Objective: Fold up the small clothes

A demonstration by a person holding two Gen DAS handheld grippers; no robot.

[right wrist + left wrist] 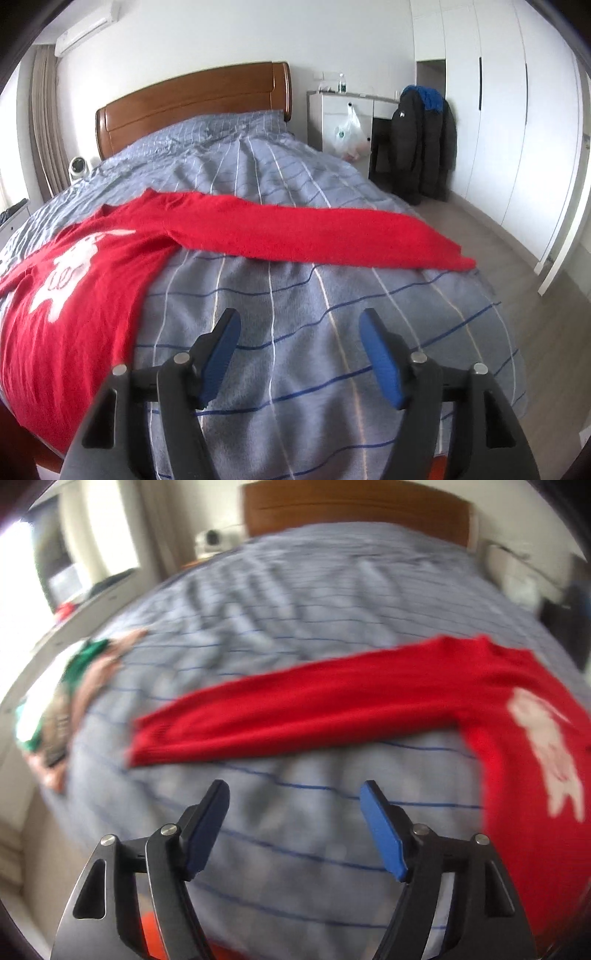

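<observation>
A red long-sleeved sweater (pixel 517 716) with a white print lies face up on the grey striped bed cover (pixel 277 627). Its left sleeve (pixel 295 716) stretches out flat toward the left in the blurred left wrist view. My left gripper (pixel 293 794) hovers in front of that sleeve, open, with only bedding between its blue pads. In the right wrist view the sweater (pixel 74 295) fills the left side and its other sleeve (pixel 314 236) reaches to the right edge of the bed. My right gripper (pixel 299 321) is open above bare bed cover (pixel 295 350), below that sleeve.
A pile of other small clothes (pixel 74 701), green and pink, lies at the bed's left edge. A wooden headboard (pixel 192 99) stands behind. Right of the bed are a white cabinet (pixel 340 118), a dark jacket on a chair (pixel 424 147) and white wardrobes (pixel 498 110).
</observation>
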